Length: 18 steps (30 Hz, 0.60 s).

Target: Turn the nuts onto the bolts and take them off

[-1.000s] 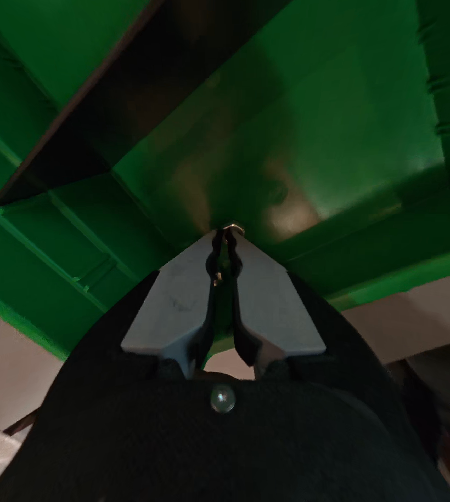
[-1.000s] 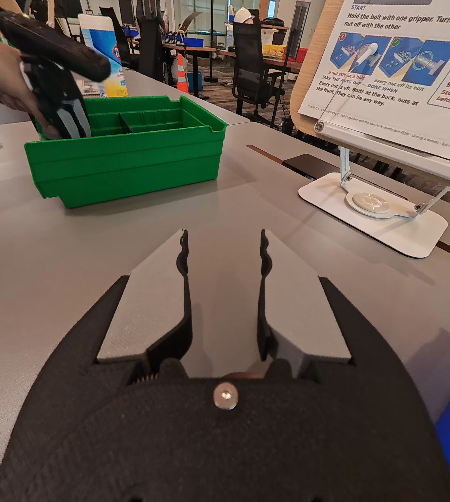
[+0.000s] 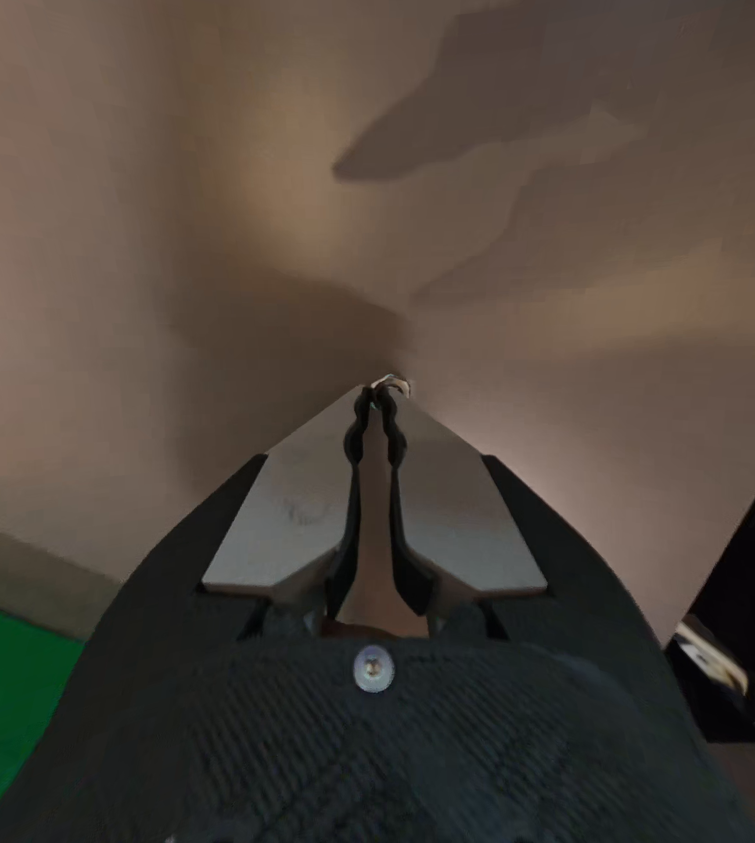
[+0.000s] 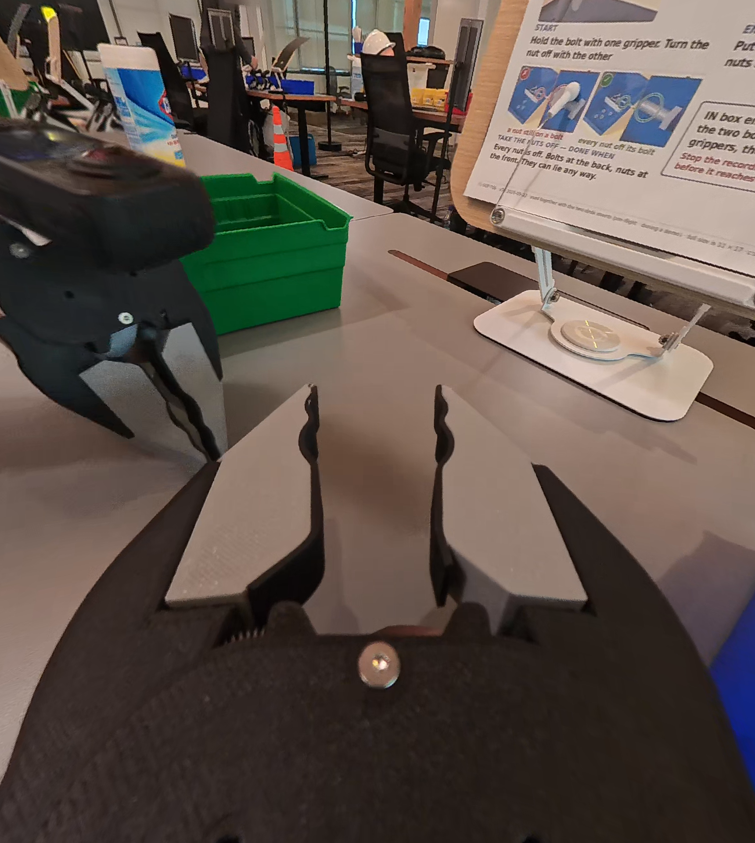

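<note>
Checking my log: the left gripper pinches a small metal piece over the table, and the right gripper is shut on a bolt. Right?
Not quite. The right gripper is open and empty, as the right wrist view shows. The left gripper does pinch a small metal piece over the table.

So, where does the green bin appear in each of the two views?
Left wrist view: green bin, only a corner at the lower left edge.
Right wrist view: green bin on the table, upper centre-left, behind the left gripper.
Shared landmark: the grey table.
</note>
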### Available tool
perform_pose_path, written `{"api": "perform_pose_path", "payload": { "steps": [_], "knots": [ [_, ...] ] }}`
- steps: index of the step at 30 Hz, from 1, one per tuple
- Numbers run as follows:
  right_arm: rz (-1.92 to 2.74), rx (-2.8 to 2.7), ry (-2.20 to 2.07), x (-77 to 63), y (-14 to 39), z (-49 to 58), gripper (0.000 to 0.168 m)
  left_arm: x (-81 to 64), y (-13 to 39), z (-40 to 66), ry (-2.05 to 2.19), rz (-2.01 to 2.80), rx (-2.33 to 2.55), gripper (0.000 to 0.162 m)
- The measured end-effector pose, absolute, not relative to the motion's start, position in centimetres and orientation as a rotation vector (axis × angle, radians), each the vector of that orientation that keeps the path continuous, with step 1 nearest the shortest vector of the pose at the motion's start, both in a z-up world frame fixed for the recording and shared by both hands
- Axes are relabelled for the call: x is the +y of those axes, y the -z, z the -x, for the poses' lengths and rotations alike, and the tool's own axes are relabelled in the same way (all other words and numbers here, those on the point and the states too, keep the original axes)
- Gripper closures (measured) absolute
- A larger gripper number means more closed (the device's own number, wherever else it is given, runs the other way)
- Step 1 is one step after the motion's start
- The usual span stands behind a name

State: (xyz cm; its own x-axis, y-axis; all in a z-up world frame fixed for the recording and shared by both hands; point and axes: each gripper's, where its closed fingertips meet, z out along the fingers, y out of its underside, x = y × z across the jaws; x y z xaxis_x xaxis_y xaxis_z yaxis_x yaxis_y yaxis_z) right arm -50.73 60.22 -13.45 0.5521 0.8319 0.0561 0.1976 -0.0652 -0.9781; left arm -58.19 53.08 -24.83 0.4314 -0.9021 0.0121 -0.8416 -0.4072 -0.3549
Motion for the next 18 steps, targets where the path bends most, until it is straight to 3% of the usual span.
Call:
{"api": "perform_pose_path", "payload": {
  "steps": [9,18],
  "knots": [
    [1.558,-0.906,-0.664,59.6,12.8,50.9,0.120,53.1,23.5,58.9,0.339,2.371,1.435,0.137],
    [1.557,-0.908,-0.691,59.2,12.7,51.2,0.119,56.4,11.6,64.4,0.422,2.139,1.154,0.131]
  ]
}}
